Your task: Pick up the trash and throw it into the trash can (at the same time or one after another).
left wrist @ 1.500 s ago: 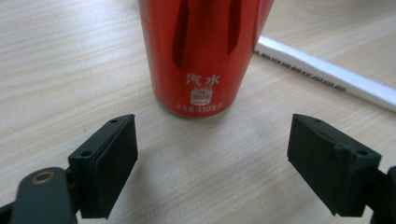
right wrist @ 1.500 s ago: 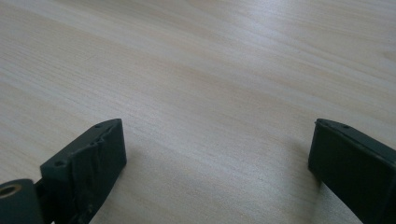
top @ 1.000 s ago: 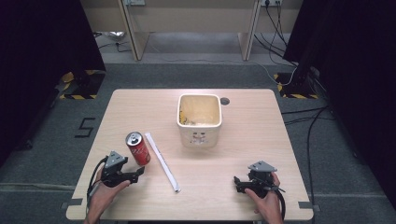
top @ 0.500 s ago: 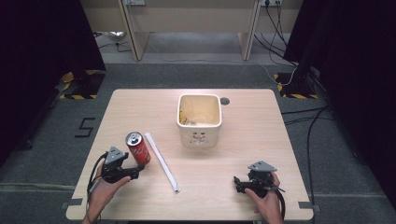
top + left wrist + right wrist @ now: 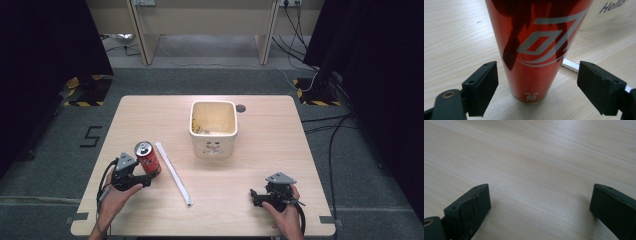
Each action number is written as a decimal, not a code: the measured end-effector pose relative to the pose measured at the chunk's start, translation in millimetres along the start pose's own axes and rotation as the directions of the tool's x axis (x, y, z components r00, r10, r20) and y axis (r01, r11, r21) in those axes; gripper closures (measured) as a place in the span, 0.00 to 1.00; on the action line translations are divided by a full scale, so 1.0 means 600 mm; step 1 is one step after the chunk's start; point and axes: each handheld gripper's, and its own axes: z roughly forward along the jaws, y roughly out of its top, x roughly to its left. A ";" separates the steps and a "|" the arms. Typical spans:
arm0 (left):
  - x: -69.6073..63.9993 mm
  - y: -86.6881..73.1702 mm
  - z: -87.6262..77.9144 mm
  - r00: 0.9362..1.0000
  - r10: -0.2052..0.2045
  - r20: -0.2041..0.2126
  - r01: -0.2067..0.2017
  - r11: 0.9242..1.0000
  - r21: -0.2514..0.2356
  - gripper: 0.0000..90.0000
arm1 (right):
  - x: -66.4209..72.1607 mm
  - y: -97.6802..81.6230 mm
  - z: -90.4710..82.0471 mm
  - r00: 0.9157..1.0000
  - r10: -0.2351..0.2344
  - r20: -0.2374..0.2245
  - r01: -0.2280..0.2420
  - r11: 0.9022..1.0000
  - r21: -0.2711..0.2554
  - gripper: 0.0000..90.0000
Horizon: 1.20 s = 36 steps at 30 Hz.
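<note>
Down at the bottom of the high view, two hands come in, each with a gripper. The right gripper [image 5: 256, 195] sits low at the lower right of the frame, resting on the bare wooden table [image 5: 280, 145], and in its own view its jaws stand wide apart with nothing but wood grain between them. Over at the lower left, the left gripper [image 5: 537, 82] is right up against the red can [image 5: 536, 45]: the can stands upright between the two jaws, which are apart, a gap showing on each side, not touching it. In the high view the can [image 5: 147, 157] stands just beyond the left hand [image 5: 116, 192]. Just right of it, a long white strip [image 5: 173, 173] lies flat on the table, running diagonally toward the bottom centre. Farther up, at mid-frame, a cream square tub [image 5: 213, 127] stands open-topped, well apart from both grippers. Just past its upper right corner there's a small dark round spot [image 5: 241, 108] in the tabletop.
</note>
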 end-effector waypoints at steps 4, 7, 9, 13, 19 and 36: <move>0.003 0.004 0.007 1.000 -0.001 -0.006 0.001 1.000 -0.001 0.19 | 0.000 0.000 0.000 1.000 0.000 0.000 0.000 1.000 0.000 0.04; 0.004 0.006 0.012 1.000 -0.001 -0.008 0.001 1.000 -0.003 0.19 | 0.000 0.000 0.000 1.000 0.000 -0.001 0.000 1.000 -0.001 0.04; 0.003 0.008 0.014 1.000 0.001 -0.011 -0.001 1.000 -0.004 0.19 | 0.000 0.000 0.000 1.000 -0.001 0.000 0.001 1.000 0.000 0.04; 0.003 0.011 0.018 1.000 0.004 -0.011 -0.004 1.000 -0.006 0.20 | 0.000 0.000 0.000 1.000 0.000 -0.001 0.000 1.000 0.000 0.04; 0.004 0.012 0.026 1.000 0.007 -0.015 -0.007 1.000 -0.001 0.22 | 0.000 0.000 0.000 1.000 0.000 -0.001 0.000 1.000 0.000 0.04; 0.005 0.015 0.019 1.000 0.024 -0.007 -0.024 0.999 -0.029 0.38 | 0.000 0.000 0.000 1.000 -0.001 -0.001 0.001 1.000 0.000 0.04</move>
